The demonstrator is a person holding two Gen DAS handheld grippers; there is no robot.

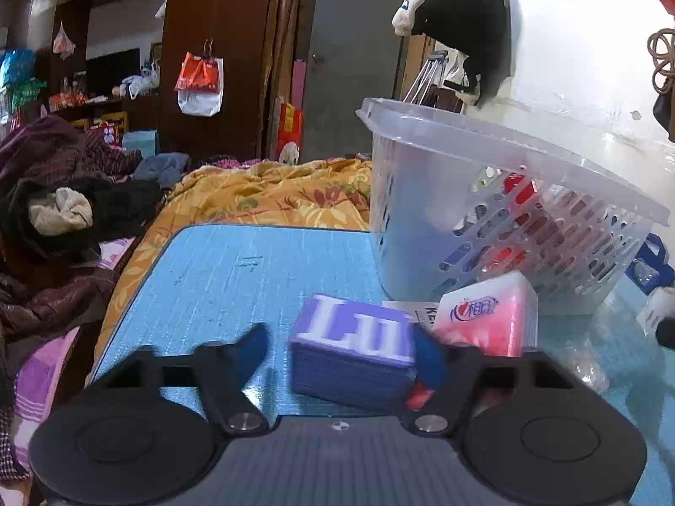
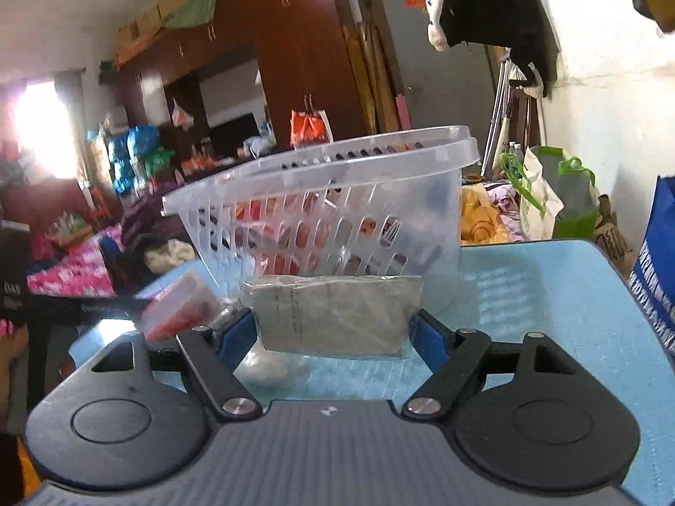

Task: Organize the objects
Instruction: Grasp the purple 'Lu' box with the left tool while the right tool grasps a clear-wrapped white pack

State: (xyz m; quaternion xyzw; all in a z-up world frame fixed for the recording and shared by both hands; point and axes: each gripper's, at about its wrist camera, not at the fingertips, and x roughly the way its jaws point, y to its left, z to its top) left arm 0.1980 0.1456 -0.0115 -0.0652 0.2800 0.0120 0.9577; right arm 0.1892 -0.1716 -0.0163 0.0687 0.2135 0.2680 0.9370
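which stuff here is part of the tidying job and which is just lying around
Part of the job:
- clear perforated plastic basket
- purple box with white letters, between the left gripper fingers
- flat grey packet in clear wrap, in the right gripper
- pink-and-white tissue pack

Just lying about:
- yellow floral quilt
- hanging black-and-white garment

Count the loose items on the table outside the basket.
3: a purple box and a pink tissue pack in front of the basket, and a clear packet. The basket may hide more.
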